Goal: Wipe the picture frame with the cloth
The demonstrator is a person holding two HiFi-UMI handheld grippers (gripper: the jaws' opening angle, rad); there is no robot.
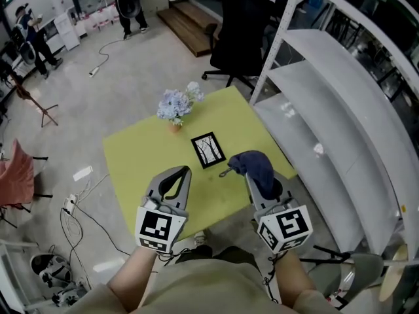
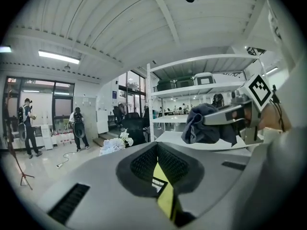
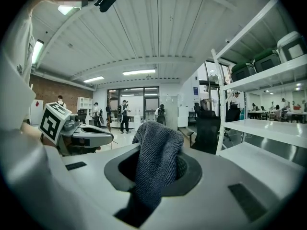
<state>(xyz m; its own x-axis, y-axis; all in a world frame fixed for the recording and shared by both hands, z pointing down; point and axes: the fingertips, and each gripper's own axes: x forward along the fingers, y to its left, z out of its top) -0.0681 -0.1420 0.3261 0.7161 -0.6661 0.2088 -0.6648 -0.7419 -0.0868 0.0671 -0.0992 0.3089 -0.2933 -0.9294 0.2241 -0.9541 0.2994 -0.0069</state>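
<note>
Yellow-green table (image 1: 134, 165) stands on a grey floor beside a white shelf unit (image 1: 340, 103), seen from the head view. The picture frame (image 1: 208, 150) lies flat near the middle of the table, with a small pot of pale flowers (image 1: 177, 104) beyond it. The left gripper (image 1: 184, 171) is near the frame's left lower side, its jaws brought together at the tips with nothing between them. The right gripper (image 1: 252, 170) sits to the frame's right, clamped on the dark blue cloth (image 1: 256, 164), which bunches over its tips. The cloth is near the frame's right edge; whether it touches the table cannot be told.

From the left gripper view, the jaws meet with only a thin slit left, and through it show a strip of table and a corner of the frame (image 2: 156, 185). The cloth (image 2: 201, 123) hangs from the other gripper up to the right.

From the right gripper view, the cloth (image 3: 156, 159) is pinched between the jaws and stands up in a fold above them. The left gripper (image 3: 91, 139) shows at the left, apart from it.
</note>
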